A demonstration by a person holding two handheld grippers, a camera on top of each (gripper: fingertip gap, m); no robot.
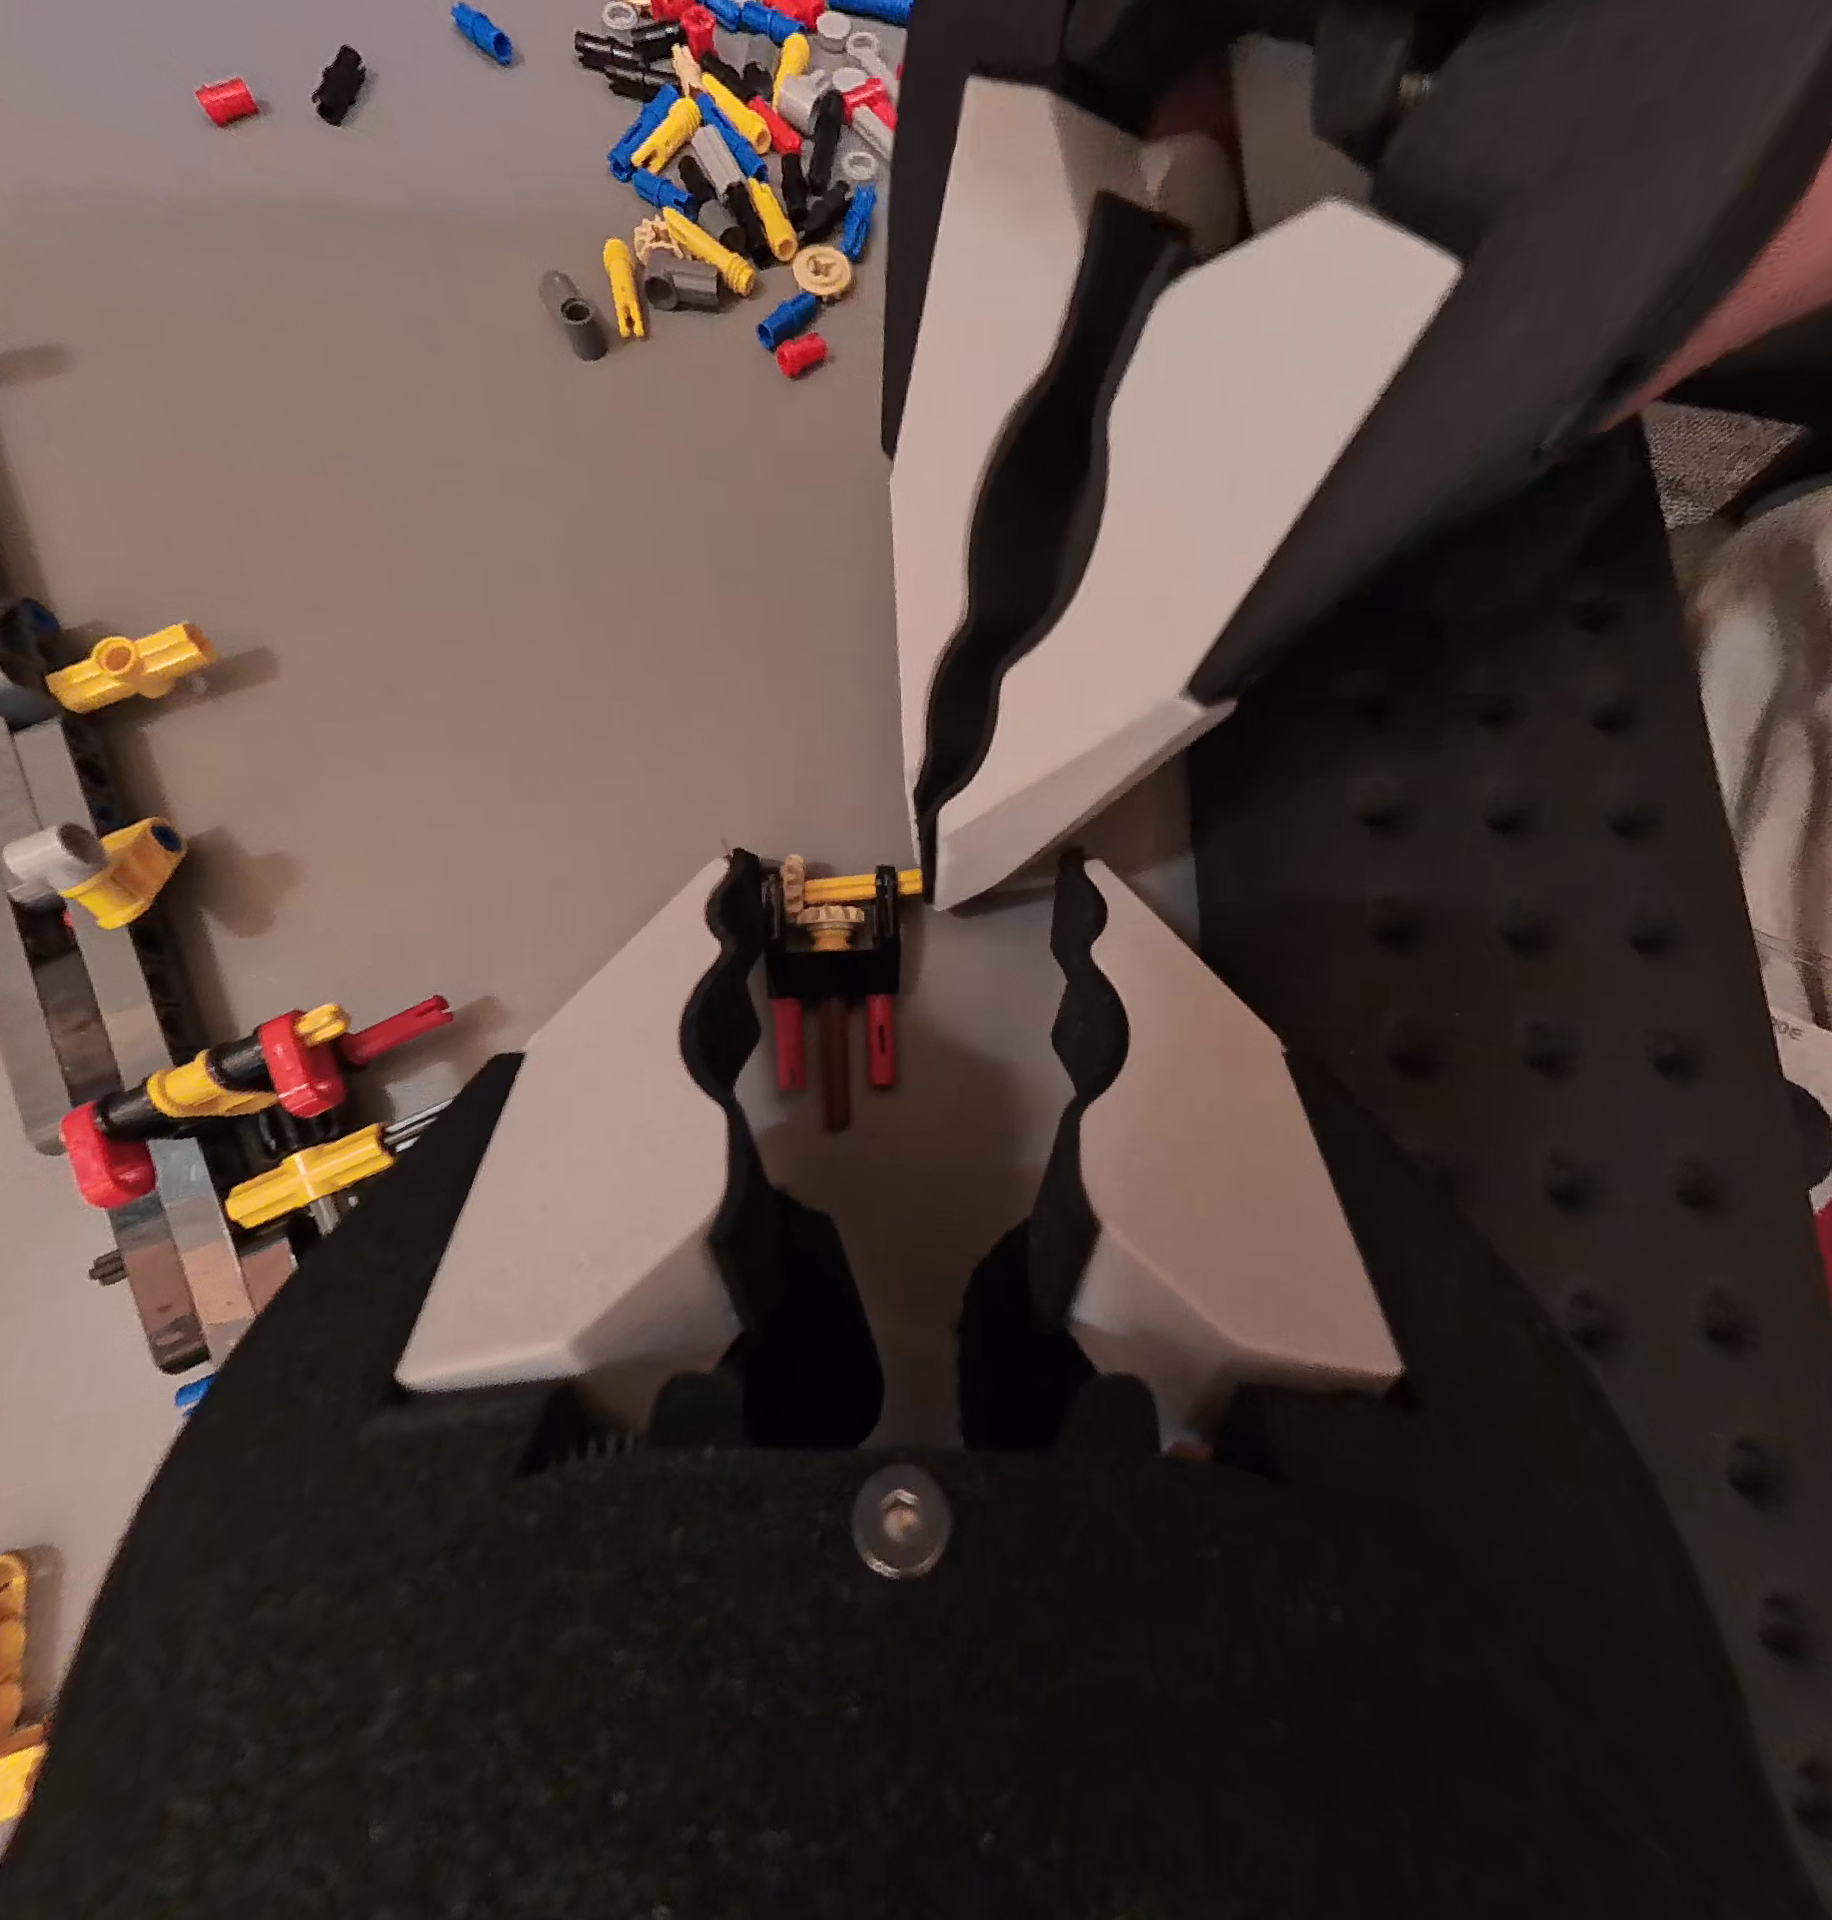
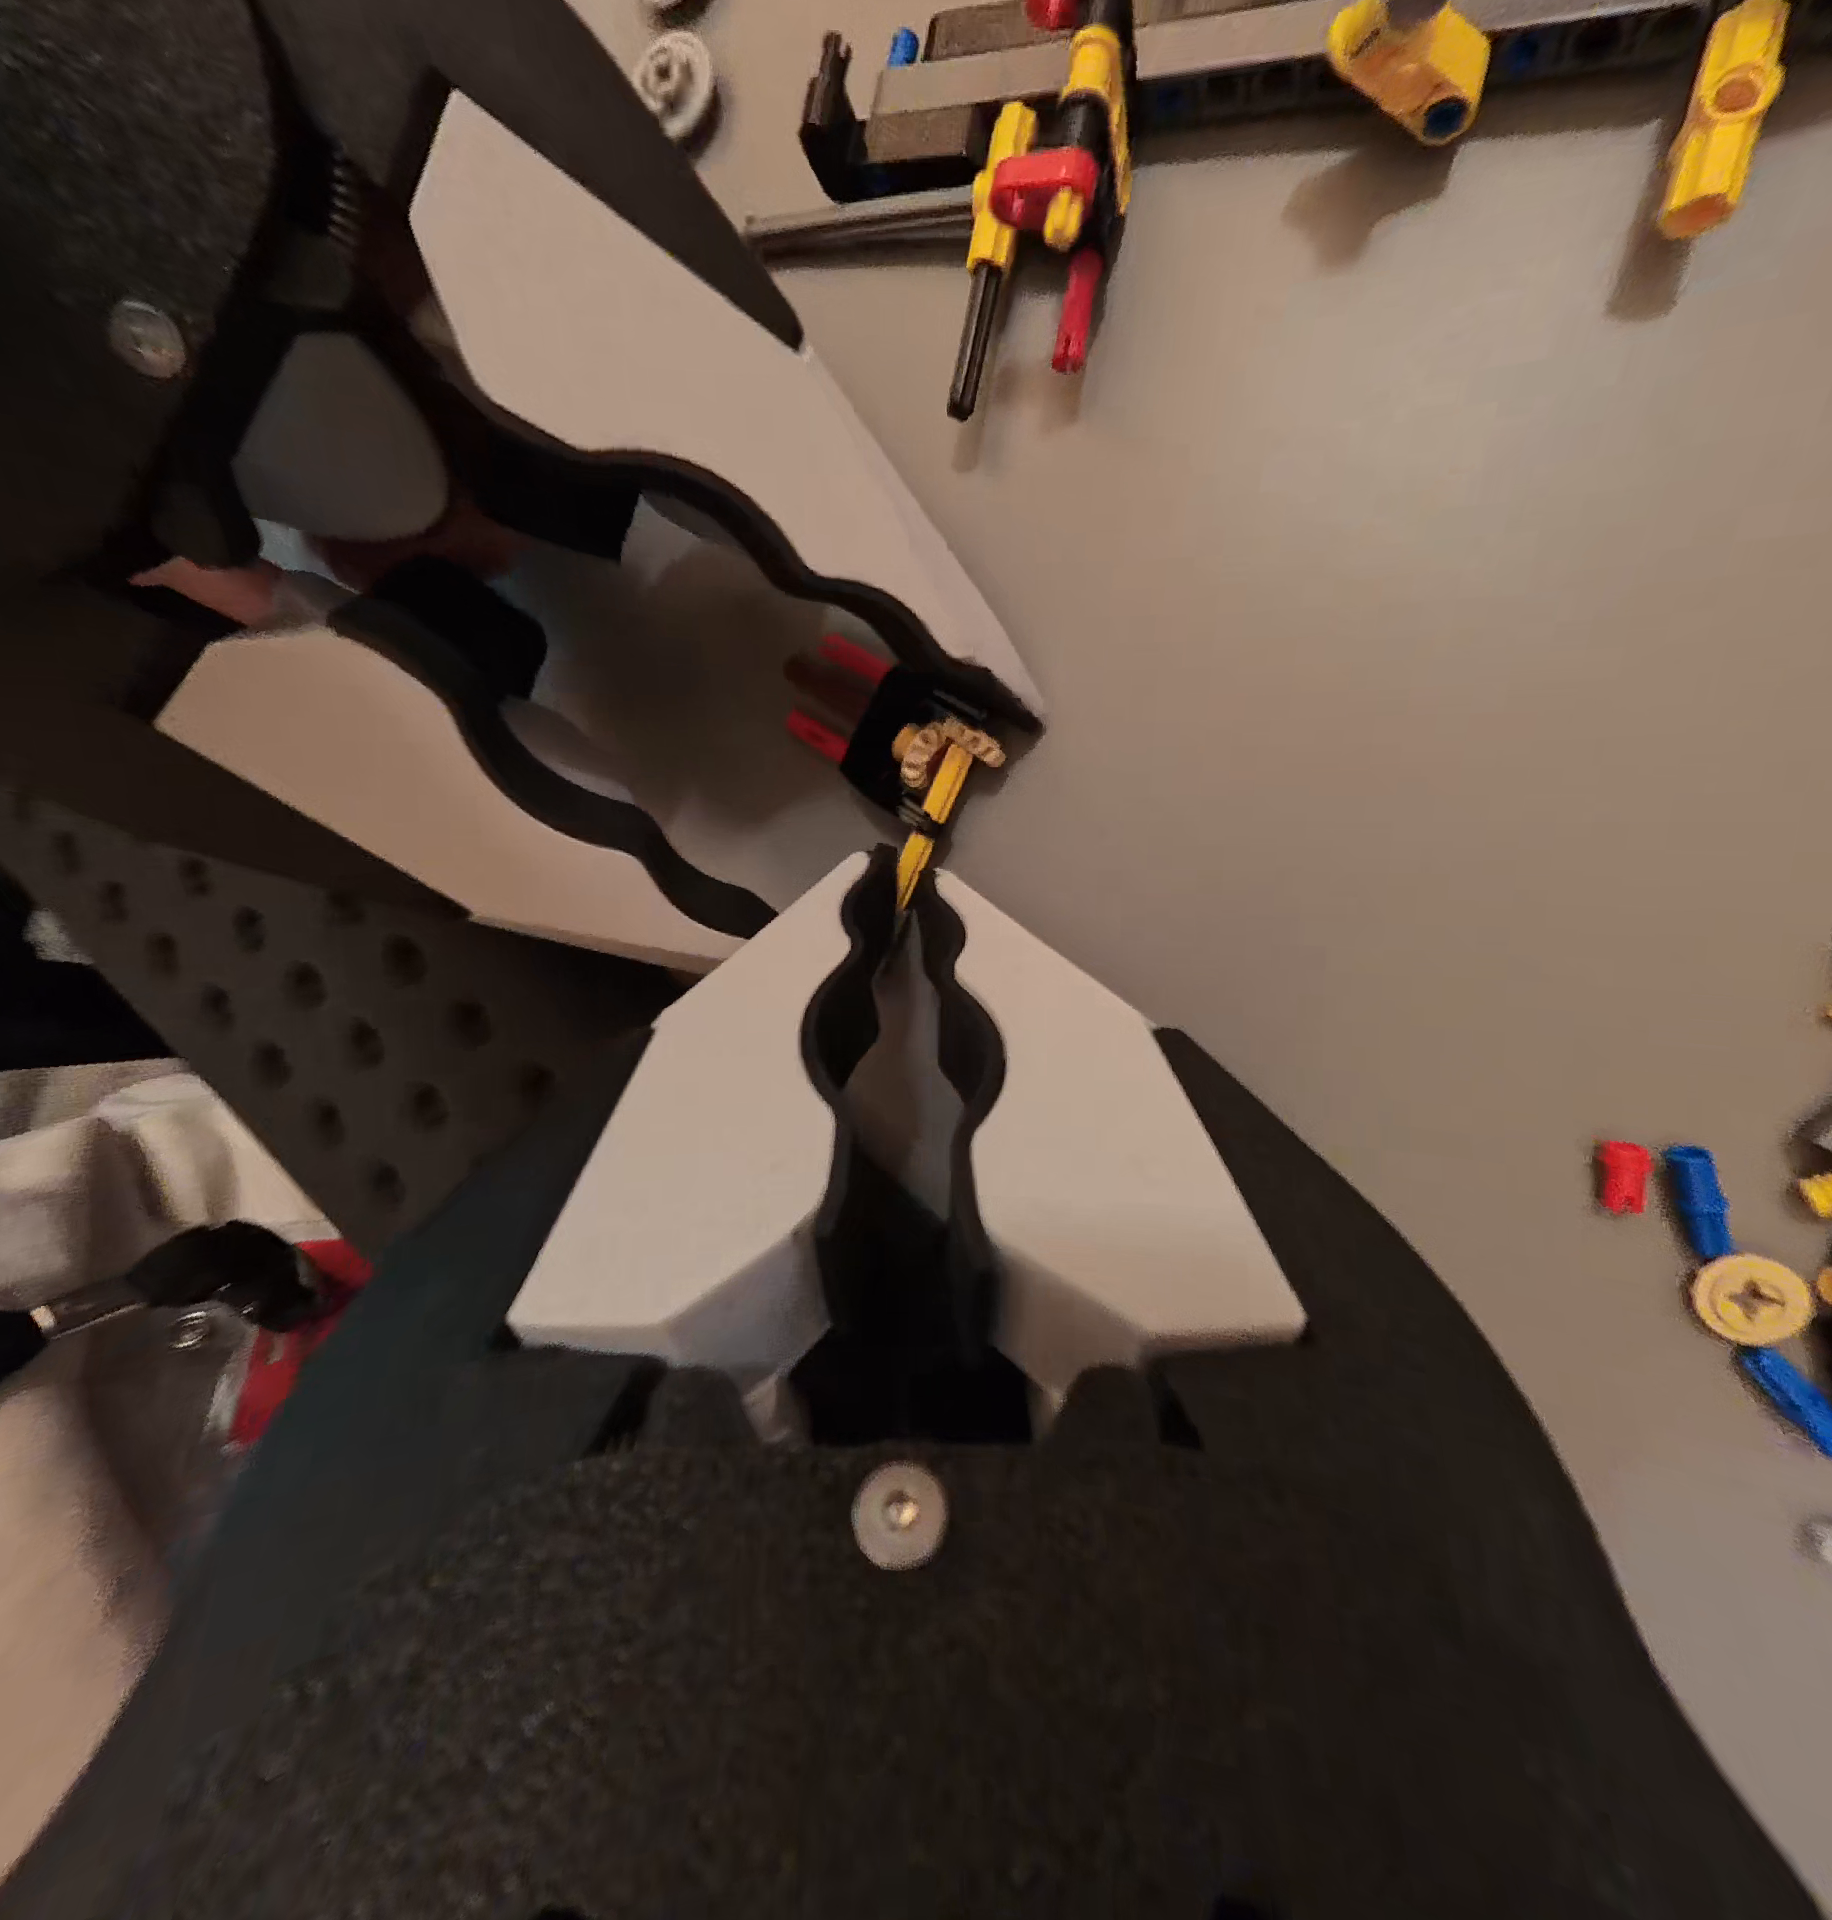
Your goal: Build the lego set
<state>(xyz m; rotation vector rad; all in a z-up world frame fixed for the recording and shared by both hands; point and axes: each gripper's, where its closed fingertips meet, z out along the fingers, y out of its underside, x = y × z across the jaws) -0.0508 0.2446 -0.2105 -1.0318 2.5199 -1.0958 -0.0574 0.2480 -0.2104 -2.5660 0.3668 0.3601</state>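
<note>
A small black frame assembly carries two tan gears, a yellow axle, two red pins and a brown axle. It sits between the fingertips of my left gripper, touching only the left finger; the jaws stand wide apart. My right gripper comes in from the upper right in the left wrist view and is shut on the end of the yellow axle. In the right wrist view the assembly lies against one finger of the open left gripper.
A larger partial build of grey beams with yellow and red connectors lies at the left, also seen in the right wrist view. A pile of loose pins lies at the back. More loose pins lie on the grey table. Only a small space, under 4 cm, lies between the two pairs of fingers.
</note>
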